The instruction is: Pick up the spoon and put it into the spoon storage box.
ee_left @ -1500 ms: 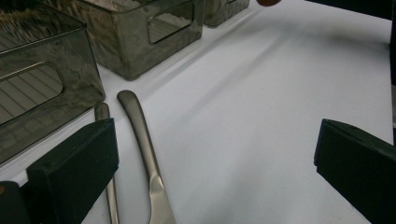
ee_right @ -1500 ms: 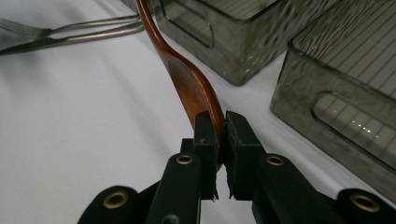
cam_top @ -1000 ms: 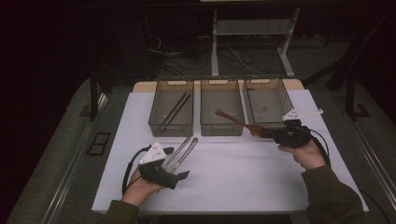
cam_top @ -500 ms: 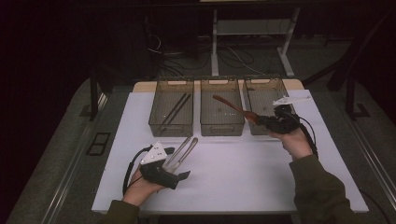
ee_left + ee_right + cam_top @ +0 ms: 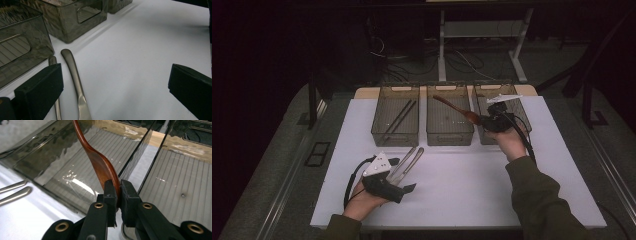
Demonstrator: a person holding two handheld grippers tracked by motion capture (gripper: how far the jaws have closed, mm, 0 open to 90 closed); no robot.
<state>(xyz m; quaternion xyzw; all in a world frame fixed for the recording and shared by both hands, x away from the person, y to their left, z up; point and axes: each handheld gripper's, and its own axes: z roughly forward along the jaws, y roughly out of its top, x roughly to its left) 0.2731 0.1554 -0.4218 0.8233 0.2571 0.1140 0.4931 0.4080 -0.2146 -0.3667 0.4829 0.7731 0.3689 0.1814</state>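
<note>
- While the left gripper (image 5: 404,172) rests near the white mat's (image 5: 462,190) front-left edge, its jaws stand wide apart and empty, with two metal utensils (image 5: 75,82) lying between them on the mat.
- Left bin (image 5: 396,131) holds dark chopsticks (image 5: 401,117); middle bin (image 5: 449,135) stands just beside it.
- Wooden spoon (image 5: 452,107), pinched at its bowl by the closed right gripper (image 5: 484,120), slants above the middle bin's right wall.
- Bare mat lies open in front of the bins.
- No legible writing.
</note>
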